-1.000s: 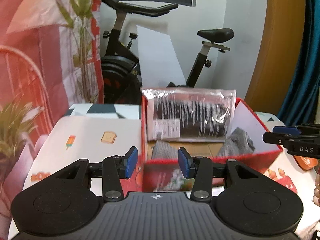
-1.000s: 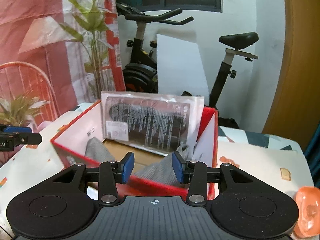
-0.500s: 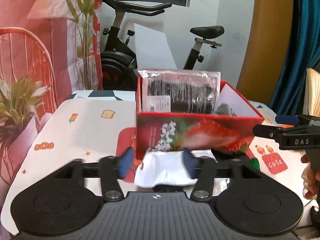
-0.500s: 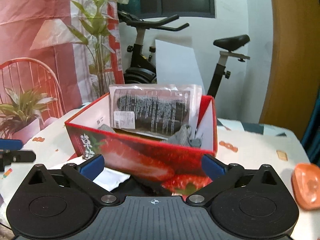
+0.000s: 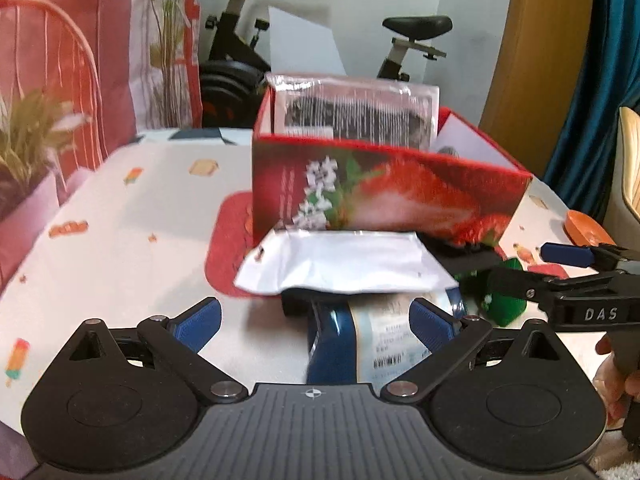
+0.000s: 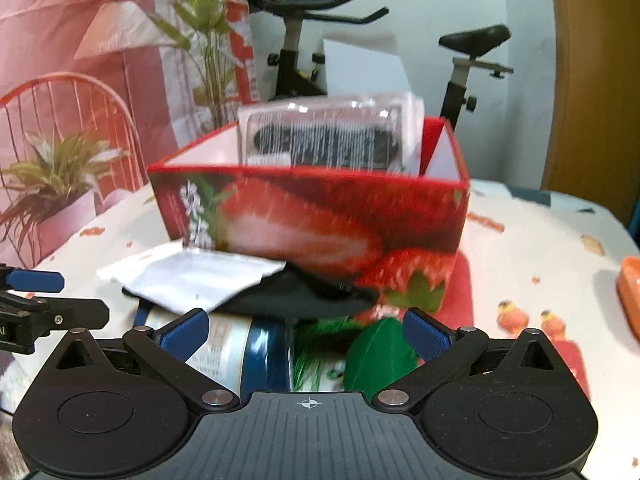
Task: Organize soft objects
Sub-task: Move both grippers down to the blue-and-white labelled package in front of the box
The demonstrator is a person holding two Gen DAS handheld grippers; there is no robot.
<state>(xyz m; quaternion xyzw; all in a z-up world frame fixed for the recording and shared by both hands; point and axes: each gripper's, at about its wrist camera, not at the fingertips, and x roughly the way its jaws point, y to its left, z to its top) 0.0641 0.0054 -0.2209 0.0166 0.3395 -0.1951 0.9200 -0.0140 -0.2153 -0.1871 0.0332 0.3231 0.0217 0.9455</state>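
A red strawberry-print box [image 5: 384,196] [image 6: 320,220] stands on the table and holds a clear packet of dark fabric [image 5: 356,114] [image 6: 328,140]. In front of the box lies a pile: a white packet [image 5: 340,264] [image 6: 192,276] on a black item [image 6: 304,296], a blue-and-white packet [image 5: 360,344] [image 6: 236,352] and a green item [image 5: 504,304] [image 6: 376,356]. My left gripper [image 5: 316,320] is open and empty just above the blue-and-white packet. My right gripper [image 6: 306,330] is open and empty over the pile, and shows at the right of the left wrist view [image 5: 560,260].
The table has a white patterned cloth [image 5: 120,240] with a red mat [image 5: 228,240] under the box. An orange dish [image 6: 630,292] lies at the right. A potted plant [image 6: 56,184], a red chair and an exercise bike [image 5: 248,52] stand behind the table.
Both grippers pulled back from over the box and dropped low in front of it. Both sets of jaws opened wide. The pile in front of the box came into view.
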